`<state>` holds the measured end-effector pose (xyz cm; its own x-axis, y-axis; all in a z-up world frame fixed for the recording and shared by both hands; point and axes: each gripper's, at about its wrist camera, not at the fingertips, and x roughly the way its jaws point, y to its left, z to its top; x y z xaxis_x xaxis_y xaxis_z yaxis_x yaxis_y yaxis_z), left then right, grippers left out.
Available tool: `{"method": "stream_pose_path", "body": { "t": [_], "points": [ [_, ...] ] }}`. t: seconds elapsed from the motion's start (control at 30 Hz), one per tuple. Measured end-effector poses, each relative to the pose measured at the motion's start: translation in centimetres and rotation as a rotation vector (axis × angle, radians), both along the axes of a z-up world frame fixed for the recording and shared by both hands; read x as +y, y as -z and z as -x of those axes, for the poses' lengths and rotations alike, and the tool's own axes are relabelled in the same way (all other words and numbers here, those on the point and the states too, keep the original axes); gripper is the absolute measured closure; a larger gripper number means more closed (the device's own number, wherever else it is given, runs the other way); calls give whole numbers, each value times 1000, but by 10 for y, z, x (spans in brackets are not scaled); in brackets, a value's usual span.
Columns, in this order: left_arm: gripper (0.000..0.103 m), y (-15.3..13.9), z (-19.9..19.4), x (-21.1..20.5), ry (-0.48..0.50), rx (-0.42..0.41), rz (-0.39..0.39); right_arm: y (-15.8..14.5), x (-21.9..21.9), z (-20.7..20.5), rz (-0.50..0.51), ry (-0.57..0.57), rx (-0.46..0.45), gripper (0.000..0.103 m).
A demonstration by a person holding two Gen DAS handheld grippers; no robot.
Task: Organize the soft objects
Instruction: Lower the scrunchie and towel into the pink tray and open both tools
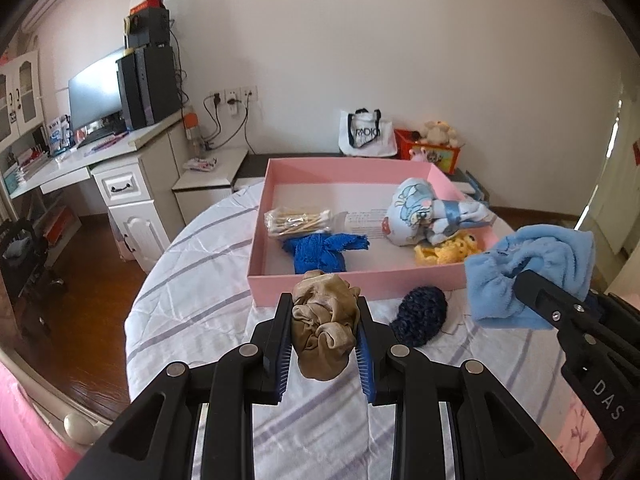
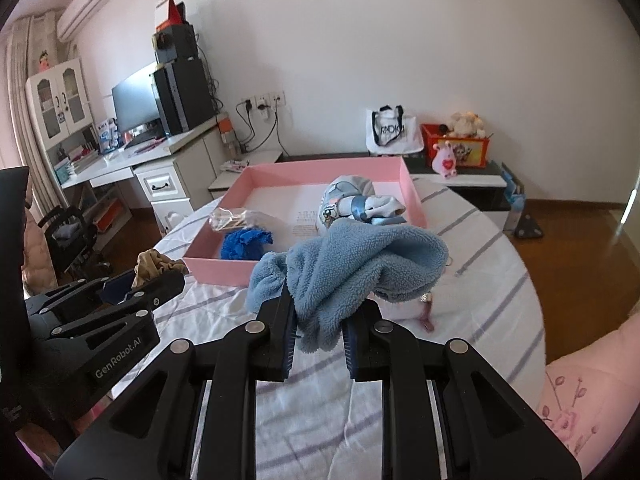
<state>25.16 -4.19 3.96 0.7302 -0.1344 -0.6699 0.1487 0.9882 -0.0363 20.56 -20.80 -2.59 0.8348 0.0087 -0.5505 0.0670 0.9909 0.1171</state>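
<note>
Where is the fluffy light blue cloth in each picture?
Left wrist view: the blue cloth is at the right edge, held up in the right gripper, beside the pink box's near right corner.
Right wrist view: it fills the centre, clamped in that gripper's jaws, in front of the box.
Shared landmark: the pink box on the bed.

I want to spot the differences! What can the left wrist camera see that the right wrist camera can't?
Only the left wrist view shows the dark blue knit ball on the bed and the yellow knit in the box.

Only the right wrist view shows the pink toy by the red box, and the air conditioner whole.

Both show the pink box, the blue cloth inside it, the left gripper shut on the tan stocking, and the right gripper shut on the light blue towel.
</note>
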Motion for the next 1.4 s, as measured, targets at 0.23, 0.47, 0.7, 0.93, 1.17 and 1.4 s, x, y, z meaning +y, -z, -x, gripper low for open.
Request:
{"method": "stream_pose_path", "body": {
  "t": [0.23, 0.47, 0.7, 0.93, 1.17, 1.4],
  "points": [
    [78, 2, -66, -6, 13, 38, -4, 8, 2, -40, 2, -12, 57, 85],
    [78, -2, -129, -8, 36, 40, -13, 10, 4, -75, 2, -28, 96, 85],
    [78, -1, -177, -5, 43, 29, -33, 16, 7, -115, 5, -43, 147, 85],
    [77, 14, -226, -3, 66, 71, -31, 27, 9, -149, 24, -42, 200, 85],
    [76, 27, -278, -4, 84, 88, -35, 38, -8, -170, 33, 17, 249, 82],
    [18, 43, -301, -6, 83, 102, -32, 38, -19, -166, -13, 18, 237, 46]
  ]
}}
